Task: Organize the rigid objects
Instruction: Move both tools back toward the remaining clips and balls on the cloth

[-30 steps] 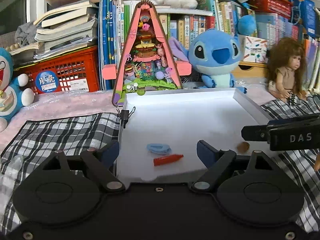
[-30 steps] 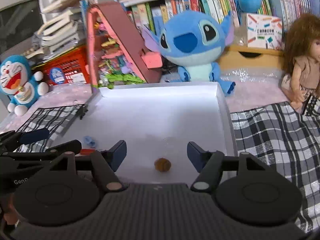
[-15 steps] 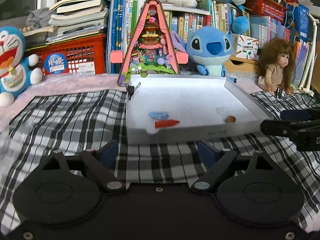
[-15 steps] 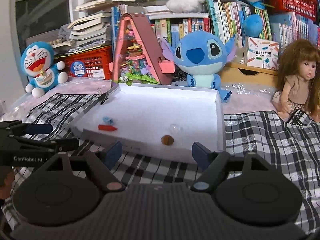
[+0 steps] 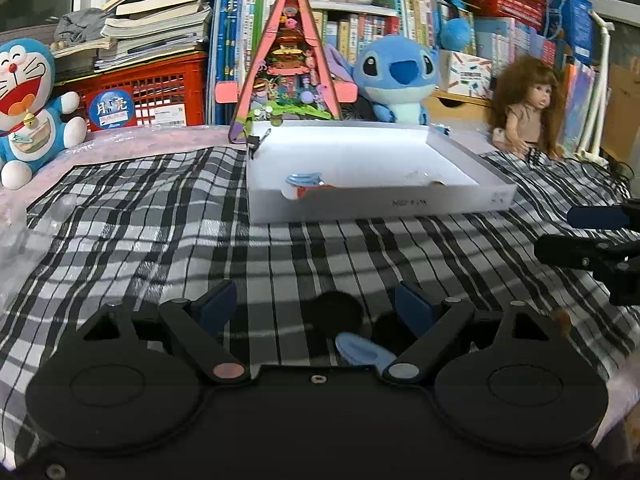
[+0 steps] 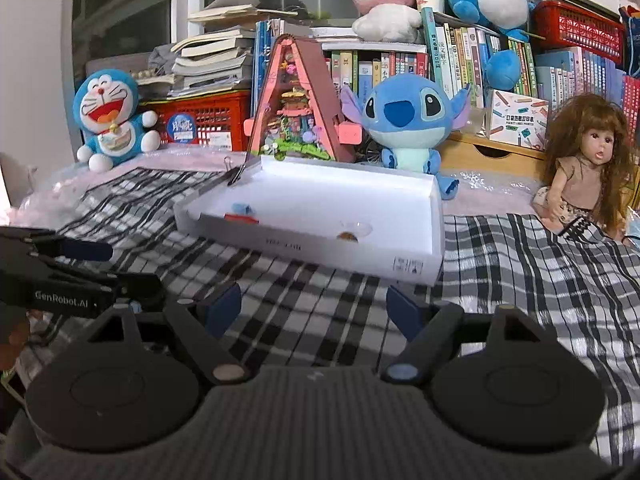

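Observation:
A shallow white box [image 5: 400,204] [image 6: 304,246] lies on the checked cloth ahead of both grippers. Inside it lie a small blue piece [image 5: 303,179] [image 6: 242,209], a red crayon-like piece [image 5: 316,189] [image 6: 241,219] and a small brown round piece [image 6: 347,236]. My left gripper [image 5: 316,308] is open and empty over the cloth. Just below it lie another blue piece [image 5: 362,353] and two dark round things [image 5: 337,313]. A small brown piece [image 5: 562,320] lies at its right. My right gripper [image 6: 314,304] is open and empty, near the box's front edge.
Behind the box stand a pink triangular toy house [image 5: 286,68], a Stitch plush [image 5: 396,76], a doll [image 5: 528,108], a Doraemon plush [image 5: 28,100], a red crate [image 5: 152,94] and shelves of books. The right gripper shows at the left view's right edge [image 5: 600,248].
Both grippers have pulled back from over the box toward the near side of the cloth. The box now lies farther ahead. Both stay open and empty.

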Demonstrator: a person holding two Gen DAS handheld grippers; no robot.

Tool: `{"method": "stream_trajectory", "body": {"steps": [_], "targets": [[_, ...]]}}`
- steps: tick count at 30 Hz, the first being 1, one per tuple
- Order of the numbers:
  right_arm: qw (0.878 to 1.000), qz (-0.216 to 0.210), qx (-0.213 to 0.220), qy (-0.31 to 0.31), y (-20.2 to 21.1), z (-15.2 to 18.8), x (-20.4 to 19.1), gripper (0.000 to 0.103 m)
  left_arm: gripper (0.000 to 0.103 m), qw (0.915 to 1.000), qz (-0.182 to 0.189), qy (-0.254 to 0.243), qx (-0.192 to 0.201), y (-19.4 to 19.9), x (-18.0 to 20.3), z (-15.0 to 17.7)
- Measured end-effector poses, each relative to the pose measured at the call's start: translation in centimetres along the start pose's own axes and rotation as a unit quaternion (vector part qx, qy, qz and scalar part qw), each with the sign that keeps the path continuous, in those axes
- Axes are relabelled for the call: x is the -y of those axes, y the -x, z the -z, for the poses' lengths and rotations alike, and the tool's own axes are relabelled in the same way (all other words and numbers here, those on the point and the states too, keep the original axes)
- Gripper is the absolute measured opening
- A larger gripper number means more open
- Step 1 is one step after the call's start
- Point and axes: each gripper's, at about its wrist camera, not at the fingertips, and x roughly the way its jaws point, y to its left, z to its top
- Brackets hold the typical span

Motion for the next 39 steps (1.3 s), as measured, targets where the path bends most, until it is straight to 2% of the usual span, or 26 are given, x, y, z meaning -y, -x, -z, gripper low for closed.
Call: {"method": "stream_trajectory", "body": {"steps": [14, 18, 26, 31, 39], "targets": [[0.999, 0.04, 0.007, 0.025, 2.6, 5.0, -1.1, 0.09, 0.085, 0.9979, 0.019, -0.06, 0.015, 1.5, 1.5, 3.1], [0.998, 0.052, 0.006, 0.045, 3.0, 5.8, -1.5, 0.09, 0.079, 0.9979, 0.017, -0.061, 0.013, 1.5, 1.3, 3.5], [0.996, 0.07, -0.007, 0.046, 2.6, 6.4, -1.1, 0.09, 0.07, 0.9994, -0.003, -0.035, 0.004, 1.2, -0.3, 3.7], [0.996, 0.07, -0.009, 0.047, 2.5, 6.5, -1.1, 0.09, 0.07, 0.9993, -0.016, -0.032, 0.006, 1.5, -1.2, 3.7], [0.996, 0.068, -0.008, 0.058, 2.5, 6.5, -1.4, 0.09, 0.069, 0.9979, -0.061, -0.021, 0.004, 1.7, -3.2, 3.7]]}}
